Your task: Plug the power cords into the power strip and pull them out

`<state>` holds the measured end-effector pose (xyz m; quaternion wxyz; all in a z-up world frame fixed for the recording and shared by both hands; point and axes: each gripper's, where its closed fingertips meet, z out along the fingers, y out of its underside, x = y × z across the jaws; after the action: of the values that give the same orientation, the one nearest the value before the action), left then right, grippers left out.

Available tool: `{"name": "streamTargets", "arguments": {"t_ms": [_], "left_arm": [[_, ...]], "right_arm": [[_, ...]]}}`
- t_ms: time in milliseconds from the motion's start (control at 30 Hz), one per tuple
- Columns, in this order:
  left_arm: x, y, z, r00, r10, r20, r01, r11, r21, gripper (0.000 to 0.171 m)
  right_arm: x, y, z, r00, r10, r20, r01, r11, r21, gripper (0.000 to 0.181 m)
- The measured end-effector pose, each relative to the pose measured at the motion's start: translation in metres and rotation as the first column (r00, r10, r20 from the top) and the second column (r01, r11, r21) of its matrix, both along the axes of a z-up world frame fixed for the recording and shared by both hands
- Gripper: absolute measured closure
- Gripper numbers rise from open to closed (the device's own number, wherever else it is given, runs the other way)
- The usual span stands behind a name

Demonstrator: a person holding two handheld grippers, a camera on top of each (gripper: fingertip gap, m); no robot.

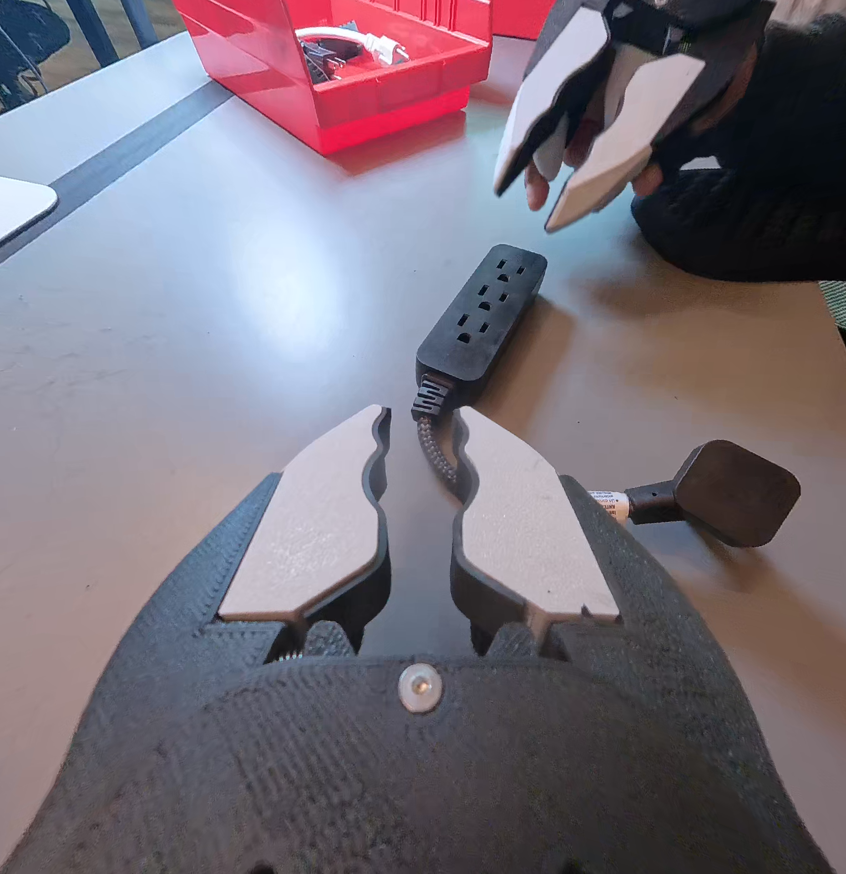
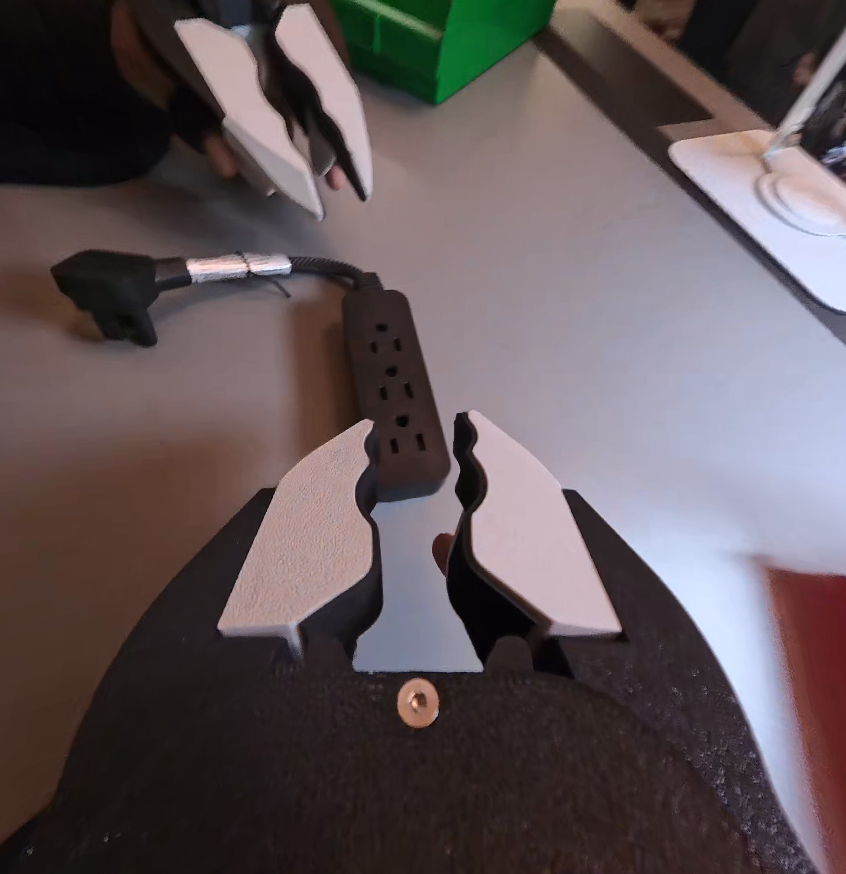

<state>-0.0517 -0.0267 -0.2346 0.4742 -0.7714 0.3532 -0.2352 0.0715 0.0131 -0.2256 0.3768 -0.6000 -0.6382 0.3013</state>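
- The black three-outlet power strip [image 1: 482, 312] is lying flat on the grey tabletop [image 1: 222, 331], all three sockets empty, nothing plugged in.
- Its short braided black cord [image 1: 435, 454] curls off one end to a flat black angled plug [image 1: 737, 492], which just sits on the tabletop beside the strip. There's a silvery wrap [image 2: 236, 268] around the cord near the plug.
- Left tool [image 1: 421, 416]: the grey-padded fingers are parted a bit and holding nothing. The cord runs through the gap between the tips, but I can't tell if it's touching either one.
- Right tool [image 2: 414, 425]: open about the same amount, empty too, hovering over the far end of the strip from the cord. The strip's end shows between the tips, not gripped.
- A red plastic bin [image 1: 354, 71] sits further back on the tabletop with a white plug and cord [image 1: 378, 47] and some dark bits in it.
- Right wrist view also catches a green box [image 2: 440, 42] and a white monitor stand base [image 2: 766, 189].
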Motion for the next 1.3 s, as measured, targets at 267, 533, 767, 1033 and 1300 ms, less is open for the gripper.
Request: {"name": "streamTargets", "arguments": {"t_ms": [267,533,767,1033,1300], "left_arm": [[-0.001,0.000,-0.001,1.000,0.006,-0.011,-0.006,1.000,0.003,0.146],[0.005,-0.005,0.003,0.999,-0.031,-0.022,0.031,0.999,0.022,0.147],[0.007,-0.009,0.012,0.999,-0.046,-0.022,0.047,0.997,0.054,0.149],[0.006,-0.011,0.019,0.999,-0.052,-0.013,0.053,0.996,0.075,0.151],[0.005,-0.009,0.016,0.999,-0.042,-0.013,0.043,0.997,0.065,0.154]], "right_arm": [[-0.005,-0.009,-0.022,0.986,0.055,0.159,-0.050,0.998,-0.036,0.110],[-0.020,-0.010,-0.039,0.929,0.157,0.336,-0.124,0.985,-0.117,0.122],[-0.035,-0.013,-0.053,0.862,0.216,0.458,-0.186,0.976,-0.110,0.132],[-0.033,-0.007,-0.038,0.890,0.168,0.423,-0.133,0.985,-0.112,0.134],[0.049,0.061,0.048,0.920,-0.149,0.362,0.132,0.989,0.073,0.134]]}}
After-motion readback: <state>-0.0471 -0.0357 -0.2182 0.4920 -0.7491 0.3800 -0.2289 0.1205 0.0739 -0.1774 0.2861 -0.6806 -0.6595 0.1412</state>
